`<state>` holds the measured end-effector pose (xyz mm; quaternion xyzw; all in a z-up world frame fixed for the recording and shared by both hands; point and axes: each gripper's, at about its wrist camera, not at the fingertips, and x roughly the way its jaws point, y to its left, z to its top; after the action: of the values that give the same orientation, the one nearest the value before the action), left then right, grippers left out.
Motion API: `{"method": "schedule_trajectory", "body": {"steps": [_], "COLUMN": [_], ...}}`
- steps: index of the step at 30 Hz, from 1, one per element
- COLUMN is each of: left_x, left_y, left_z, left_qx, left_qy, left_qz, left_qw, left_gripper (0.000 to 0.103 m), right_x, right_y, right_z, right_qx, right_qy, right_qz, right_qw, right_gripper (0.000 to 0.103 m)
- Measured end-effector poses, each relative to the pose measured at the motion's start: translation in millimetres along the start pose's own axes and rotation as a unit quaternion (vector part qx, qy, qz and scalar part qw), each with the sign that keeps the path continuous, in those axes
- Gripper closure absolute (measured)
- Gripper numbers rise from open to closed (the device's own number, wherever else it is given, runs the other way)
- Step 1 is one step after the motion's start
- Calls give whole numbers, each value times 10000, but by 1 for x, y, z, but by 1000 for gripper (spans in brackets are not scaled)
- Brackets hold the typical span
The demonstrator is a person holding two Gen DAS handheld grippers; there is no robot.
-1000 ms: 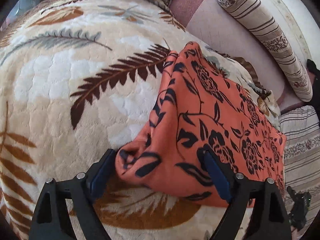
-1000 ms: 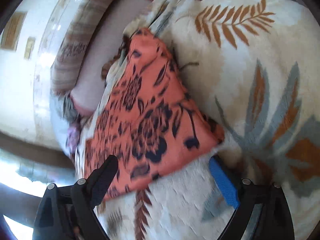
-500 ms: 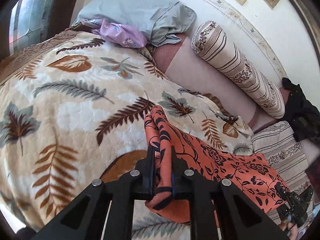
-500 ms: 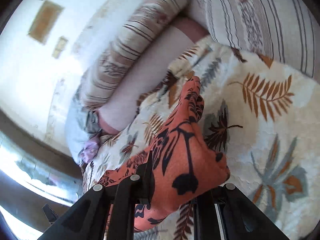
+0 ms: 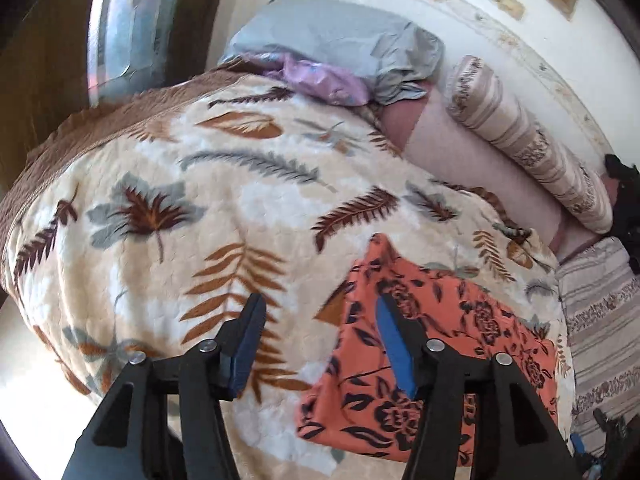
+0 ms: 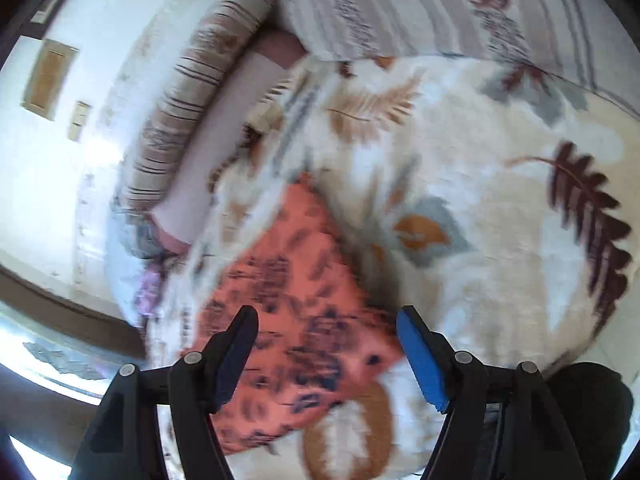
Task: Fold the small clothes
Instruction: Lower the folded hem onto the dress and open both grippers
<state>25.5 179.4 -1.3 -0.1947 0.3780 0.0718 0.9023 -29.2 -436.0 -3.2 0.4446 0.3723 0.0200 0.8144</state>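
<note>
An orange garment with a black flower print [image 5: 436,344] lies folded on the leaf-patterned blanket [image 5: 168,208]. In the left wrist view my left gripper [image 5: 320,344] is open and empty; its right finger stands over the garment's left part, its left finger over bare blanket. In the blurred right wrist view the same garment [image 6: 288,312] lies under and between the fingers of my right gripper [image 6: 328,352], which is open and holds nothing. The garment's near edge is hidden behind the gripper bodies.
A striped bolster [image 5: 528,144] lies along the wall at the back right. A grey pillow [image 5: 340,40] and a purple cloth [image 5: 320,80] sit at the bed's head. A striped sheet [image 5: 600,320] lies right of the blanket. A dark object [image 5: 624,200] sits far right.
Both grippers were shut on the orange garment and lifting it half a second ago; now both have opened and let it go, and it lies on the blanket.
</note>
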Motion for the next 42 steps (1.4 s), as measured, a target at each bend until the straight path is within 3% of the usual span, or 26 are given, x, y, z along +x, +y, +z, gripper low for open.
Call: {"method": "schedule_trajectory", "body": {"steps": [2, 4, 5, 6, 7, 8, 9, 10, 12, 15, 17, 19, 20, 21, 23, 27, 30, 31, 32, 34, 37, 40, 42], "left_x": [1, 18, 33, 57, 85, 102, 90, 83, 74, 60, 76, 103, 94, 88, 84, 78, 102, 120, 139, 132, 124, 124, 145], "left_y": [-28, -51, -58, -59, -53, -40, -28, -21, -14, -11, -8, 1, 2, 0, -4, -13, -23, -24, -19, -18, -22, -26, -25], "left_z": [-12, -32, -47, -61, -77, -89, -86, -80, -63, -39, -41, -59, -61, -60, -52, -23, -15, -22, -29, -34, -25, -6, -2], "left_qx": [488, 1027, 1350, 1590, 1701, 1529, 1151, 941, 666, 463, 505, 593, 626, 687, 639, 332, 486, 601, 643, 679, 624, 469, 383], "left_qy": [-87, -6, 163, 490, 1044, 1463, 1045, 1113, 1295, 771, 909, 1388, 1038, 1045, 1217, 793, 748, 979, 1256, 911, 1029, 691, 768], "left_qz": [-331, -473, -359, -15, 439, 522, 239, 347, 358, 209, 353, 599, 504, 568, 654, 477, 402, 541, 674, 656, 640, 482, 501], "left_qw": [9982, 9936, 9901, 9861, 9789, 9759, 9876, 9887, 9887, 9957, 9940, 9867, 9913, 9905, 9884, 9952, 9952, 9919, 9877, 9914, 9907, 9953, 9951], "left_gripper": [23, 22, 22, 22, 22, 20, 20, 20, 20, 20, 19, 16, 16, 16, 16, 16, 16, 16, 12, 11, 11, 11, 11], "right_x": [17, 44, 58, 75, 88, 100, 93, 85, 71, 61, 72, 91, 89, 86, 83, 88, 113, 123, 133, 125, 114, 119, 135], "right_y": [27, 37, 29, 17, 0, -25, -38, -39, -23, 3, -7, -38, -47, -45, -32, -3, -10, -24, -38, -43, -23, 2, 4], "right_z": [-3, -12, -18, -28, -34, -41, -43, -40, -30, -13, -11, -14, -15, -13, -5, 19, 35, 38, 38, 41, 49, 57, 60], "right_qx": [-254, -381, -332, -181, 74, 581, 930, 1042, 638, 22, 148, 386, 593, 644, 535, 171, 315, 473, 727, 966, 672, 159, 34], "right_qy": [311, 678, 888, 1092, 1246, 1356, 1175, 1186, 1199, 1000, 1042, 1080, 925, 922, 1157, 1098, 991, 993, 951, 724, 929, 935, 947], "right_qz": [517, 1003, 1136, 1088, 889, 784, 1030, 1109, 711, 946, 1110, 800, 859, 928, 626, 817, 859, 680, 818, 1039, 663, 682, 749], "right_qw": [9979, 9919, 9890, 9879, 9882, 9859, 9833, 9812, 9882, 9905, 9882, 9902, 9902, 9893, 9899, 9904, 9909, 9916, 9894, 9872, 9912, 9932, 9927], "right_gripper": [23, 19, 16, 16, 16, 22, 26, 26, 23, 21, 15, 19, 28, 28, 27, 20, 13, 13, 13, 13, 13, 12, 12]}}
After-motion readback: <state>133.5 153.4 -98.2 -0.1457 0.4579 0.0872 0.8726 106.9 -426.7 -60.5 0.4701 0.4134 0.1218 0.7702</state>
